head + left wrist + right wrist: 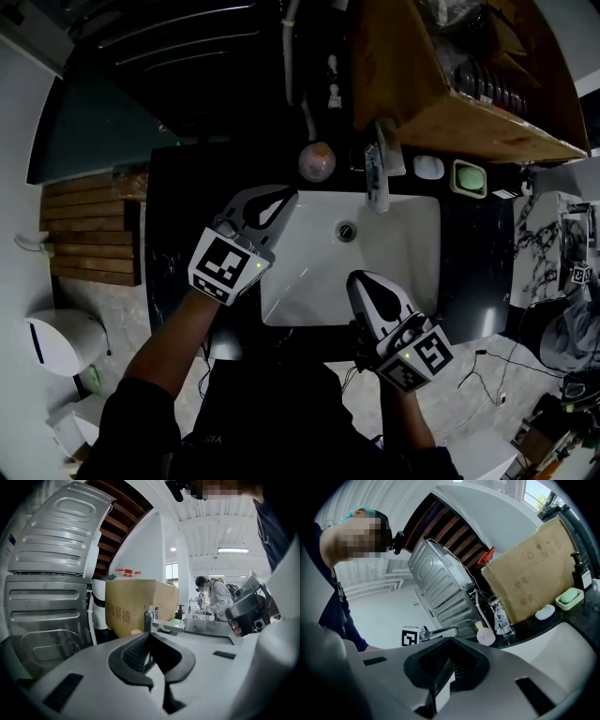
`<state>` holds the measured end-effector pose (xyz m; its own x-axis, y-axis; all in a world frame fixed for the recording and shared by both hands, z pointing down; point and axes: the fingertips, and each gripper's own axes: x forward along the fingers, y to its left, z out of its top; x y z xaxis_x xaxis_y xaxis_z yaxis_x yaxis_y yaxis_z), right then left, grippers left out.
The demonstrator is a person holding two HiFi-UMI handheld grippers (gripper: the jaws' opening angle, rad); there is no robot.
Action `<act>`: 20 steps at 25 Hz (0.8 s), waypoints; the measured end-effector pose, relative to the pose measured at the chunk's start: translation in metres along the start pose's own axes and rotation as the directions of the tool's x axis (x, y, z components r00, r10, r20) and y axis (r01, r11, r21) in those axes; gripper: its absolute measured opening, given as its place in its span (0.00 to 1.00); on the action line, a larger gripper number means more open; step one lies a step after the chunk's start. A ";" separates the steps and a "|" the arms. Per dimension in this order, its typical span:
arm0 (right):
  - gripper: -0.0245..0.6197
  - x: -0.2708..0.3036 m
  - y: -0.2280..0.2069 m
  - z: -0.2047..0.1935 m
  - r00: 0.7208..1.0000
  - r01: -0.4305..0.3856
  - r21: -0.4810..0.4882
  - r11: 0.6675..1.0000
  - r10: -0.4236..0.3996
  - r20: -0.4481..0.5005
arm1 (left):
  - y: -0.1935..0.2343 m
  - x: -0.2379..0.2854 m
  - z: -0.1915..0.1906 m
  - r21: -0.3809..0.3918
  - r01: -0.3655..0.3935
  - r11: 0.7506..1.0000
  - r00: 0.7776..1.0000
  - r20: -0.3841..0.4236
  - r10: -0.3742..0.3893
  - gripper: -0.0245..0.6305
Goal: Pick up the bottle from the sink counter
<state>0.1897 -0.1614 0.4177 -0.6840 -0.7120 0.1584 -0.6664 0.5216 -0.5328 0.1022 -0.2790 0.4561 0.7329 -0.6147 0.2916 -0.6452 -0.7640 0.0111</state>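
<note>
Dark table (476,267) with white sink (412,239), left hand-held gripper (278,200) closed, empty, over the sink's left rim, right hand-held gripper (360,281) closed, empty, over its near edge, round pink bottle (317,162) upright on the table behind the sink

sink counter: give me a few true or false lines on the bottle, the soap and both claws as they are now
1. The round pink bottle stands on the black counter behind the white basin. True.
2. The left claw is clamped on the bottle. False: it is shut on nothing, over the basin's left rim, apart from the bottle.
3. The right claw is shut and empty. True.
4. The green soap lies inside the basin. False: it sits in a dish on the counter behind the basin's right corner.
</note>
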 end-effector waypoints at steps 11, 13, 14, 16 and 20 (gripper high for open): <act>0.07 0.007 -0.010 -0.011 0.999 0.017 0.020 1.000 -0.017 -0.027 | 0.017 0.029 -0.003 0.018 0.022 1.000 1.000 0.001 -0.022 0.08; 0.07 0.008 -0.012 -0.013 0.999 0.019 0.024 1.000 -0.018 -0.029 | 0.020 0.034 -0.004 0.021 0.024 0.999 1.000 -0.001 -0.024 0.12; 0.07 0.008 -0.012 -0.013 0.999 0.020 0.026 0.999 -0.019 -0.029 | 0.021 0.036 -0.004 0.022 0.025 0.999 1.000 -0.002 -0.025 0.13; 0.07 0.008 -0.014 -0.015 0.999 0.022 0.029 0.999 -0.022 -0.032 | 0.022 0.041 -0.005 0.024 0.027 0.999 1.000 -0.003 -0.027 0.14; 0.07 0.008 -0.017 -0.019 0.999 0.026 0.036 0.999 -0.024 -0.043 | 0.024 0.050 -0.009 0.029 0.032 0.999 0.999 -0.011 -0.032 0.17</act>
<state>0.1902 -0.1670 0.4440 -0.6799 -0.7037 0.2063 -0.6724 0.4859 -0.5584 0.1210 -0.3265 0.4800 0.7508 -0.5878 0.3013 -0.6146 -0.7888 -0.0071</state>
